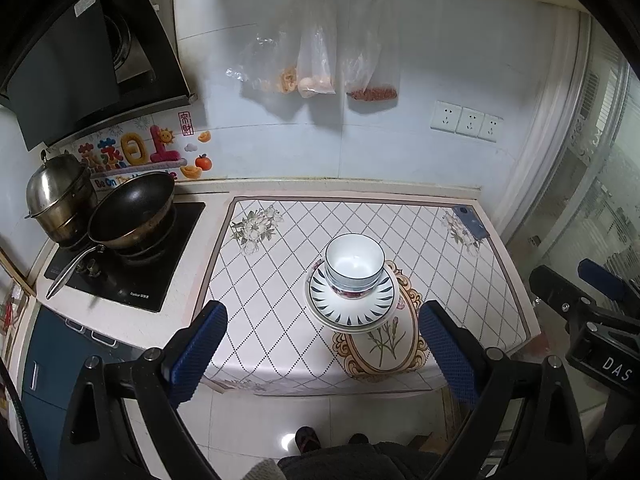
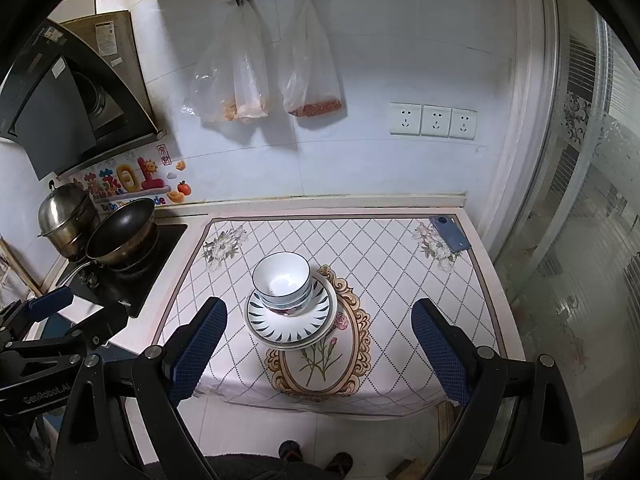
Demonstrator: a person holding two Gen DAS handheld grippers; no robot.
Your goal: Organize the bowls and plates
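Stacked white bowls (image 1: 354,266) (image 2: 282,282) with a thin dark rim stand on stacked plates (image 1: 352,308) (image 2: 290,322) with blue leaf marks, in the middle of the patterned cloth. My left gripper (image 1: 324,346) is open, held back from the table's front edge, with the stack ahead between its blue pads and nothing held. My right gripper (image 2: 320,344) is open too, equally far back, the stack ahead and slightly left. Each gripper also shows at the side of the other's view: the right gripper (image 1: 592,296), the left gripper (image 2: 60,320).
A black wok (image 1: 132,210) (image 2: 120,236) and a steel pot (image 1: 60,196) (image 2: 66,216) sit on the hob at left. A blue phone (image 1: 472,222) (image 2: 450,233) lies at the cloth's far right corner. Plastic bags (image 1: 316,60) hang on the wall. A person's feet (image 2: 314,454) stand below.
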